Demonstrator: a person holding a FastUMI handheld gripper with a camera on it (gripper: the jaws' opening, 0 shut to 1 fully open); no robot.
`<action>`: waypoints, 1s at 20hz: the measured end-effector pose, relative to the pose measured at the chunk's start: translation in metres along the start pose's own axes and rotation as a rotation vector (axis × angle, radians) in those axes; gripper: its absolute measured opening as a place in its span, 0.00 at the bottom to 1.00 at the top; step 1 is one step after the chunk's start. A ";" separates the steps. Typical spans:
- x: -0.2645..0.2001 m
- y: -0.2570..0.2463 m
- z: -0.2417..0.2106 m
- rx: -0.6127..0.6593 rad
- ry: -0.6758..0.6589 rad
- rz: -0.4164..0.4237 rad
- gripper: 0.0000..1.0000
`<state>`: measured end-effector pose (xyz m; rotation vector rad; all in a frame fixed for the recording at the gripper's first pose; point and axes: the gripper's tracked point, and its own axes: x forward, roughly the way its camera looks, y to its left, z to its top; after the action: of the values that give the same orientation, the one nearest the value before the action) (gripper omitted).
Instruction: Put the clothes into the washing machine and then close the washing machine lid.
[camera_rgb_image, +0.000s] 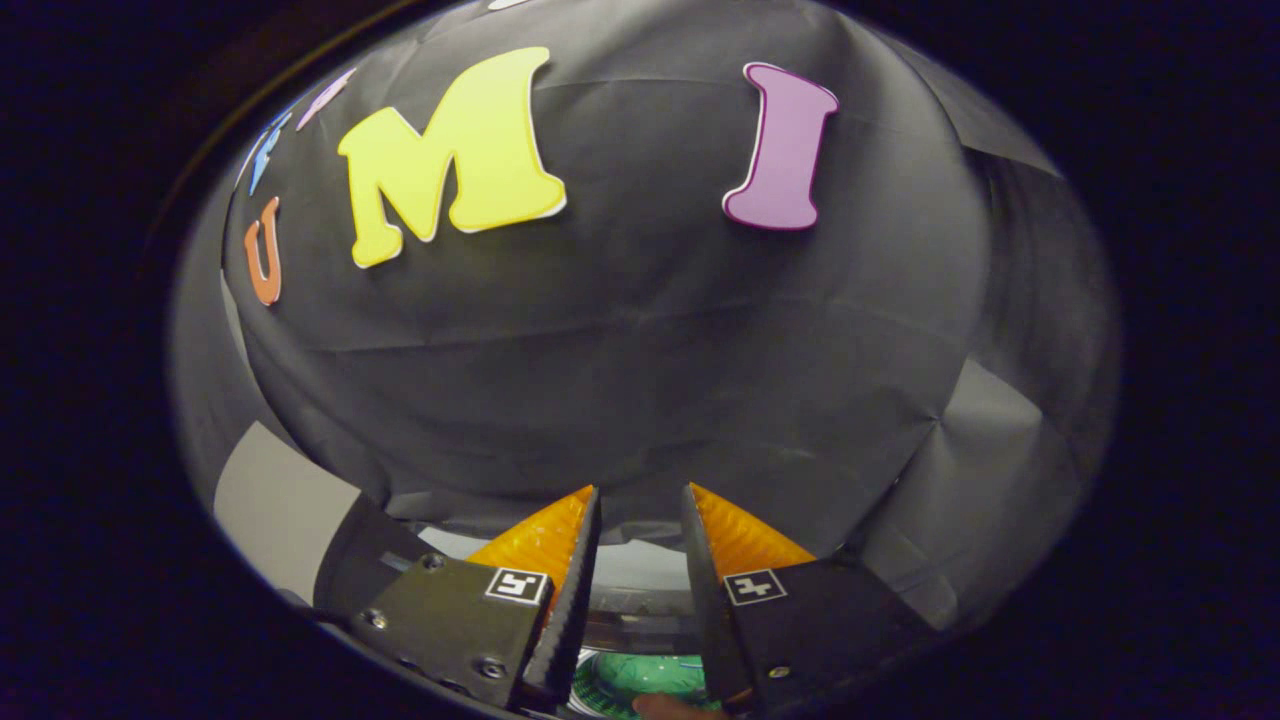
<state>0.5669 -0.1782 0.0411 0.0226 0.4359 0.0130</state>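
My gripper (642, 490) is raised and points at the booth's black cloth wall (640, 330). Its fingers stand a little apart with nothing between the tips. Low in the gap between the fingers I see a white surface (640, 565) and a curved grey rim (640, 628), possibly the washing machine's top. Below that rim shows a green thing (640, 675); I cannot tell whether it is cloth or part of the machine. A small reddish patch (662, 708) lies under it, too small to identify.
The cloth wall hangs close ahead and wraps round both sides, with folds at the right. A pale grey panel (275, 505) shows beyond the left finger, beside a dark box-like shape (365, 555).
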 end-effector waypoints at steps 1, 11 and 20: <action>0.001 0.000 -0.008 0.000 0.004 0.002 0.51; -0.007 -0.001 -0.025 0.021 -0.089 -0.020 0.54; -0.033 0.004 -0.038 0.011 -0.179 -0.056 0.54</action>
<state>0.5210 -0.1743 0.0207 0.0224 0.2577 -0.0463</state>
